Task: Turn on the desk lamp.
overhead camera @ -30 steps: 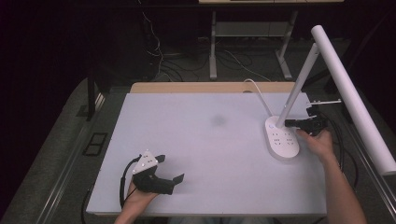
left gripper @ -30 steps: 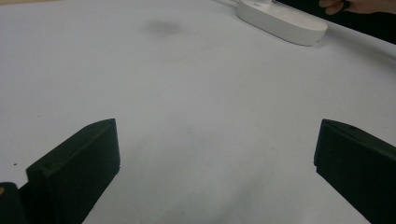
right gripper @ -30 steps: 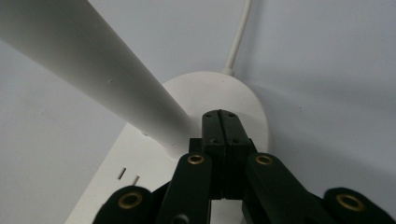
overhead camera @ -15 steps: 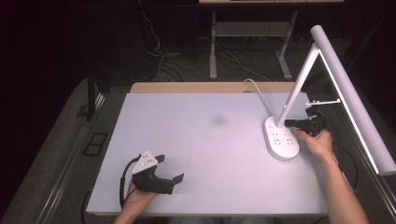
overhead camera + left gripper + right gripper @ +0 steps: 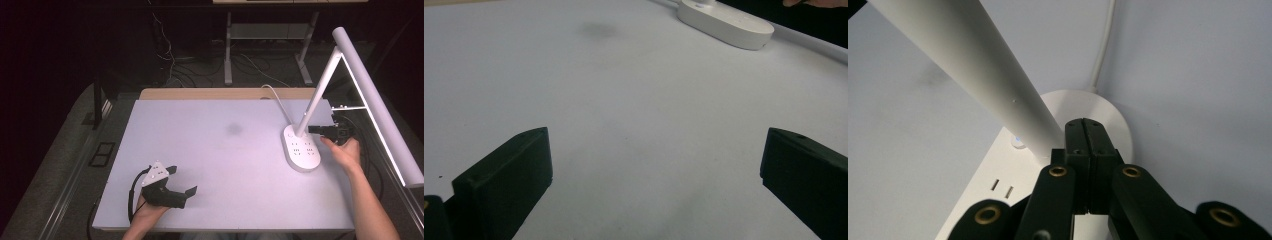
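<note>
A white desk lamp stands at the table's right side, its oval base (image 5: 301, 148) carrying outlets and its slanted stem (image 5: 320, 85) rising to a long lit head (image 5: 377, 100). My right gripper (image 5: 312, 129) is shut with nothing between its jaws, its tip right beside the foot of the stem, just above the base (image 5: 1098, 107). A small lit button (image 5: 1018, 141) glows on the base next to the stem (image 5: 968, 65). My left gripper (image 5: 182, 192) rests open on the table near the front left, its fingers (image 5: 506, 182) wide apart over bare surface.
The lamp's white cord (image 5: 274, 95) runs from the base toward the table's back edge. A faint dark smudge (image 5: 234, 128) marks the table (image 5: 210, 150) centre. Cables and table legs (image 5: 229, 50) lie on the dark floor behind. The lamp base (image 5: 724, 22) lies far ahead of the left gripper.
The lamp head has lit up. My right gripper stays shut at the foot of the stem, barely shifted. The left gripper has not moved.
</note>
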{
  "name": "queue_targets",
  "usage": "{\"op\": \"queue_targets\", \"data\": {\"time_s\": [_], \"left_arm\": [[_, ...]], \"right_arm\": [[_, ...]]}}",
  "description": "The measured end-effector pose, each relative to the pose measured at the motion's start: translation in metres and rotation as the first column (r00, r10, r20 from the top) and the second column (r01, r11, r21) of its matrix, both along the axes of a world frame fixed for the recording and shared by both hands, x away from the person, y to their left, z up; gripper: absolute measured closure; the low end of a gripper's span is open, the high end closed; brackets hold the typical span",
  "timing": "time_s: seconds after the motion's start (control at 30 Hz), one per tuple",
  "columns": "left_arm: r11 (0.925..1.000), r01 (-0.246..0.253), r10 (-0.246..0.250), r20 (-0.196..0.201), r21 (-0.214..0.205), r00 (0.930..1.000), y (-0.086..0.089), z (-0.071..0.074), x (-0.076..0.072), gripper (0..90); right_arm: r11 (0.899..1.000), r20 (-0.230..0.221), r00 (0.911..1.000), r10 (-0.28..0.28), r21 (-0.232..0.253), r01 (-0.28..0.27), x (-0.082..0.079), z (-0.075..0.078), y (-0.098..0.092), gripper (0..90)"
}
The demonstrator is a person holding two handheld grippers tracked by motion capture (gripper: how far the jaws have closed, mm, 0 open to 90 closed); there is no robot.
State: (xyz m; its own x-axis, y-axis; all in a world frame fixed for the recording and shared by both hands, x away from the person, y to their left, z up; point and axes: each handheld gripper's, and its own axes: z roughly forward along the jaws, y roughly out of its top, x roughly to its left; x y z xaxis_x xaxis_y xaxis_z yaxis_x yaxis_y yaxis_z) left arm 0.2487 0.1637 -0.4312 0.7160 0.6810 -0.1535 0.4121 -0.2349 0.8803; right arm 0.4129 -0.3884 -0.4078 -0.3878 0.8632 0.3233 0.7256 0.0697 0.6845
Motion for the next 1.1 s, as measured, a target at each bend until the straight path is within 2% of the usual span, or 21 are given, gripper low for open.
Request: {"op": "queue_targets", "data": {"time_s": [0.33,0.6,0.97,1.03,1.1], "left_arm": [[1.0,0.008,-0.008,0.004,-0.001,1.0,-0.001,0.0,-0.001,0.0],[0.9999,0.014,-0.014,0.008,-0.001,0.9999,-0.002,0.001,-0.002,0.0],[0.9996,0.028,-0.028,0.011,-0.002,0.9995,-0.004,0.001,-0.003,0.0],[0.9996,0.028,-0.028,0.011,-0.004,0.9996,-0.004,0.002,-0.003,0.0],[0.9996,0.028,-0.028,0.011,-0.003,0.9995,-0.003,0.002,-0.003,0.0]], "right_arm": [[1.0,0.023,0.9997,-0.007,-0.001,0.007,-0.011,0.012,-0.004,89.6],[1.0,0.038,0.9993,0.008,-0.009,-0.007,-0.024,0.023,0.003,89.6],[1.0,0.041,0.9992,-0.004,0.008,0.004,-0.049,0.032,0.012,89.4],[0.999,0.043,0.999,-0.012,0.035,0.01,-0.057,0.033,0.013,81.9],[0.999,0.044,0.9989,-0.014,0.038,0.012,-0.06,0.033,0.014,80.4]]}}
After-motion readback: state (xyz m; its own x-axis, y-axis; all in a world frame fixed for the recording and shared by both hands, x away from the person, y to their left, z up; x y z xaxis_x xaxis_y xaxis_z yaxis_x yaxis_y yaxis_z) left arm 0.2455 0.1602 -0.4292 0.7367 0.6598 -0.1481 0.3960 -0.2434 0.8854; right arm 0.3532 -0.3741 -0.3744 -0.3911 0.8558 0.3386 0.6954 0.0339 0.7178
